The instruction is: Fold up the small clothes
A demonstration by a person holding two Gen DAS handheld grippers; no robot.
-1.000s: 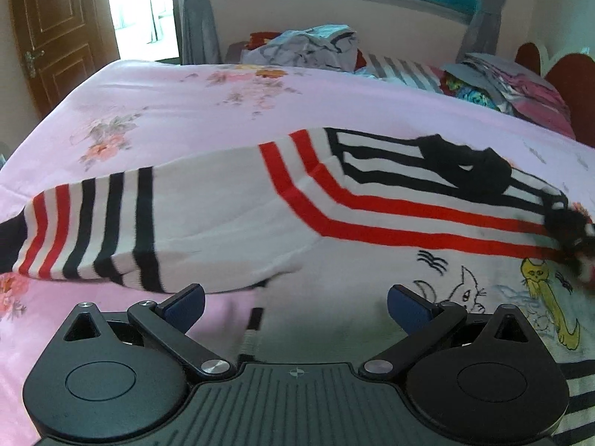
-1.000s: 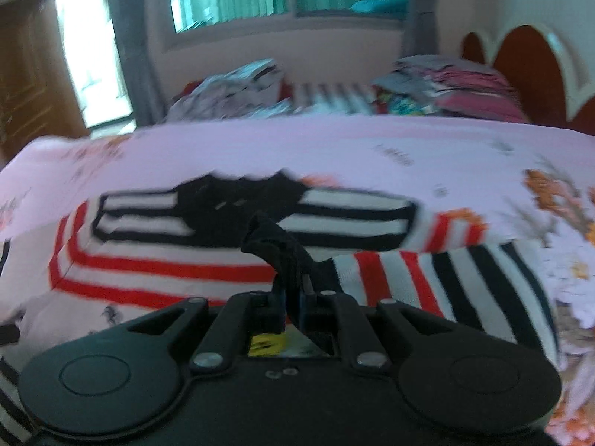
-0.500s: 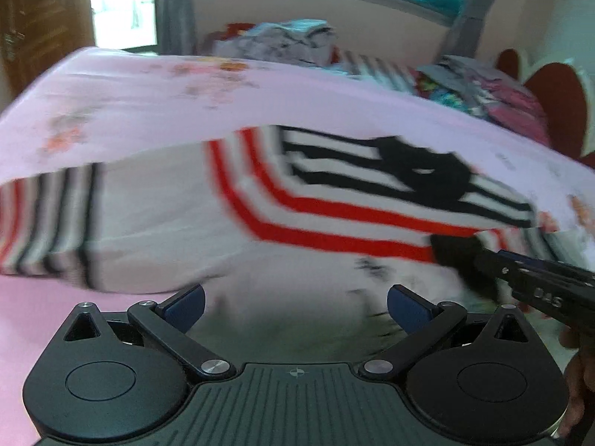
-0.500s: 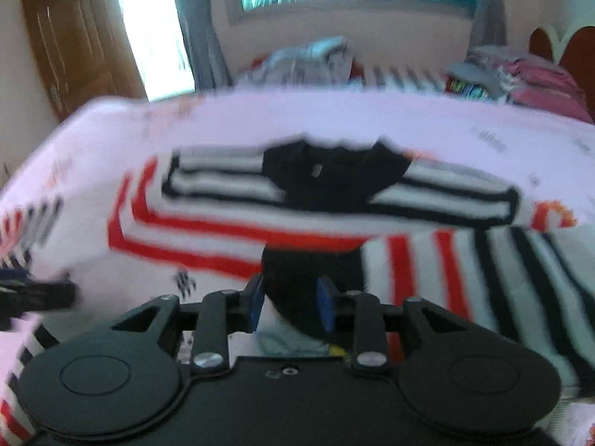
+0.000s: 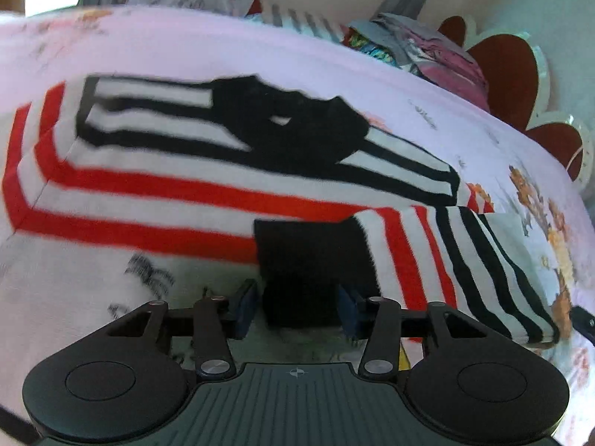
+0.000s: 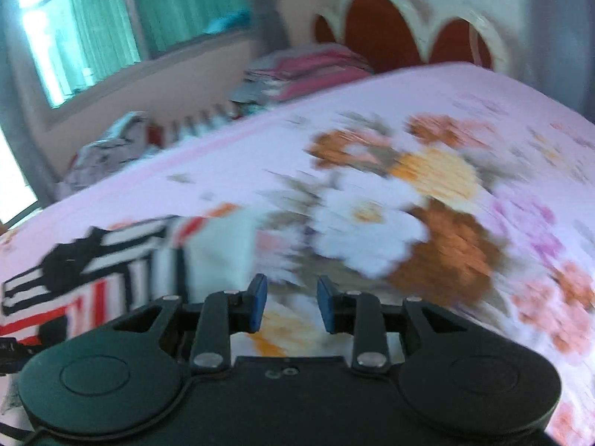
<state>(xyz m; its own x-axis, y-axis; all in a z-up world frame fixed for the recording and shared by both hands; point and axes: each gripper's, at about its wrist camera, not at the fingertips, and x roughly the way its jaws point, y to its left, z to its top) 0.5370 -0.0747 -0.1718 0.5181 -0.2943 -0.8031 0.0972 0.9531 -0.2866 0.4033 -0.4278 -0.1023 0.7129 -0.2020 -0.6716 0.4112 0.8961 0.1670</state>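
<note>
Sweater (image 5: 208, 200) cuff released by right fingers (image 6: 290, 303), now parted, empty; left fingers (image 5: 297, 306) narrowed around cuff.

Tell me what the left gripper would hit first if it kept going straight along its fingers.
The black cuff of the folded-over striped sleeve: it already sits between the left gripper fingers. Beyond it lies the sweater body on the pink bedsheet. Depth is blurred, so contact is uncertain.

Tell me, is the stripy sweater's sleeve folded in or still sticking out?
Folded in. The striped sleeve lies across the sweater, its black cuff between the left gripper fingers.
</note>
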